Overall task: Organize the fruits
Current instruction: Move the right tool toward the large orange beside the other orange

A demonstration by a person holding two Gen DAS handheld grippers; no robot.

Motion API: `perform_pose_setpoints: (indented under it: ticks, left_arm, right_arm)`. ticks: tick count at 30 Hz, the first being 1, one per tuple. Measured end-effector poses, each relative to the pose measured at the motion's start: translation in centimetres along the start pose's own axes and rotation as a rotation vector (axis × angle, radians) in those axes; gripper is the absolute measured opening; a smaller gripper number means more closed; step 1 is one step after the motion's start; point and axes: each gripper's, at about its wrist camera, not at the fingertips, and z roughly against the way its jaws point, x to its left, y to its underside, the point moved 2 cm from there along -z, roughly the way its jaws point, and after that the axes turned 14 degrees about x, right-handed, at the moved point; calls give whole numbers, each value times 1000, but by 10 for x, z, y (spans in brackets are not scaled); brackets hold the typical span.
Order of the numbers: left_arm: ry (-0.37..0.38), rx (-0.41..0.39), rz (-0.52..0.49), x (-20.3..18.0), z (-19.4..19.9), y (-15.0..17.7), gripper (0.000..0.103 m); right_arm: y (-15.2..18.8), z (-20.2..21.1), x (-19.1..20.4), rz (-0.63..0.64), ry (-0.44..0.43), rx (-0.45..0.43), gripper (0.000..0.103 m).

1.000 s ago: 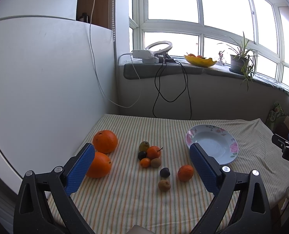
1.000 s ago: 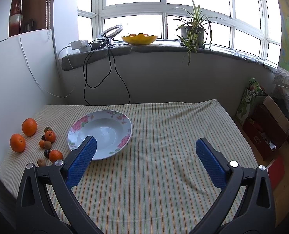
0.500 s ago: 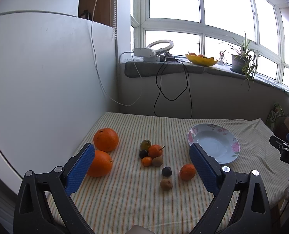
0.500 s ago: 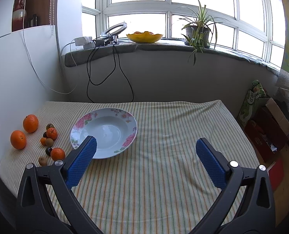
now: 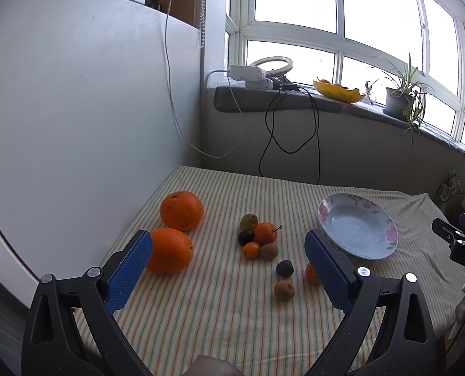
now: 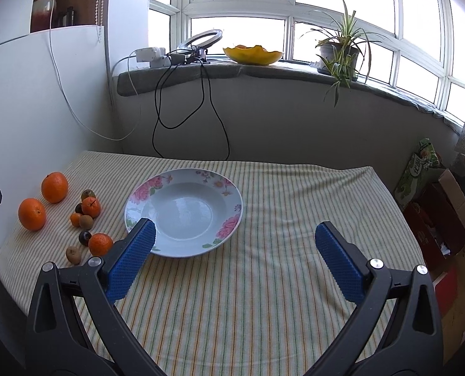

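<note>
Two big oranges (image 5: 181, 210) (image 5: 169, 250) lie at the left of the striped tablecloth (image 5: 220, 307). Right of them sits a cluster of small fruit (image 5: 257, 238), then a dark plum (image 5: 284, 268), a brown kiwi (image 5: 284, 289) and a tangerine (image 5: 311, 274) half hidden by my finger. A flowered plate (image 5: 357, 225) (image 6: 184, 211) stands empty at the right. My left gripper (image 5: 229, 266) hangs open above the near fruit. My right gripper (image 6: 232, 250) is open over bare cloth just right of the plate, its tip showing in the left wrist view (image 5: 458, 244).
A white panel (image 5: 75, 109) walls the table's left side. Behind the table, cables (image 6: 185, 109) hang from a sill holding a ring light (image 6: 201, 40), a yellow bowl (image 6: 253, 54) and a potted plant (image 6: 339, 53). Boxes and bags (image 6: 436, 200) stand on the floor at the right.
Both grippers have drifted forward and slightly left; fruit and plate appear closer and further right in each view. Both stay open, and no fruit has moved.
</note>
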Motion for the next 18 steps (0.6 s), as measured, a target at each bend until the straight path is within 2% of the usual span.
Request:
perform_pose_setpoints:
  ticks: [10,18]
  left_arm:
    - [-30,32,38,28,-13,9,98]
    - [-37,51,76,49,-21,15,97]
  right_arm:
    - [-7,-15,29,62,-86,15,103]
    - [-19,-24,58,104,-230,34,103]
